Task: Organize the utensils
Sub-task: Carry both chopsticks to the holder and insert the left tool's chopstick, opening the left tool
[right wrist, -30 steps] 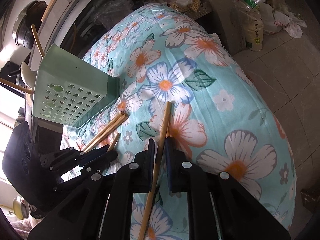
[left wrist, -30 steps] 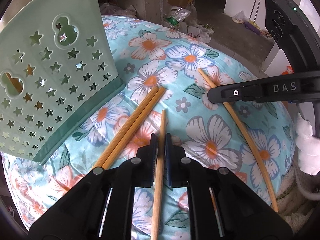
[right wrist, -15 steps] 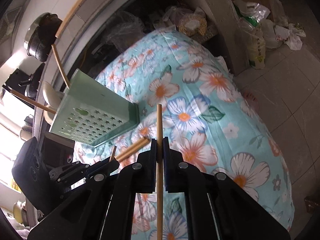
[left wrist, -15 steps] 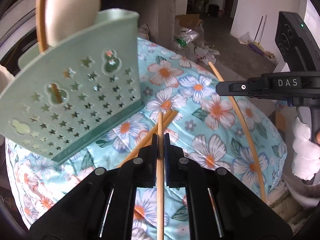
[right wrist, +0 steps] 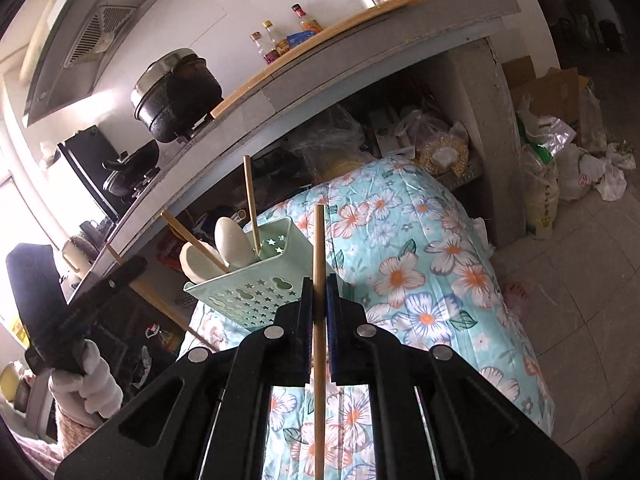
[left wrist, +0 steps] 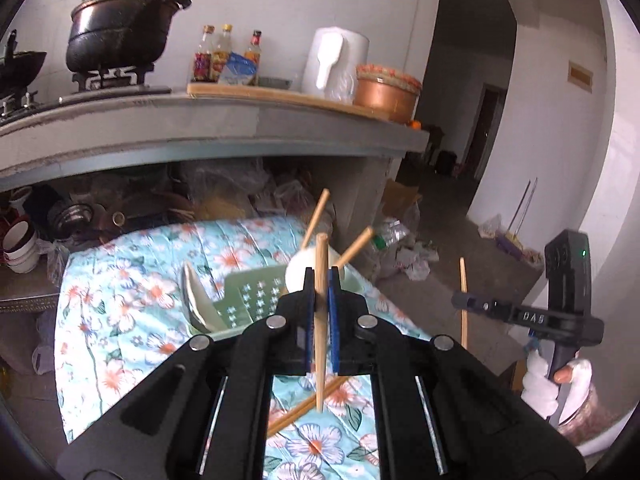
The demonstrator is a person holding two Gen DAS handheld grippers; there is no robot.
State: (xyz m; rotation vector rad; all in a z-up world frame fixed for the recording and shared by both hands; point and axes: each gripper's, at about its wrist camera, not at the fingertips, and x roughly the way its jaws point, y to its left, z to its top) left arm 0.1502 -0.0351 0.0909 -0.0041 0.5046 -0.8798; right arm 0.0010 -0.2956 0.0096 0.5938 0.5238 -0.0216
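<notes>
— Chopsticks: where are they?
— I'm gripping one chopstick [left wrist: 320, 304] in my left jaws, another [right wrist: 319, 280] in my right, hovering near the green holder [right wrist: 248, 284]. I'm aiming tips down into it.

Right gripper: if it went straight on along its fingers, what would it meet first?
Probably the green utensil holder. The right gripper, shut on a chopstick, points slightly below level at the holder's near corner on the floral cloth. Depth is unclear, so it might pass just beside that corner.
</notes>
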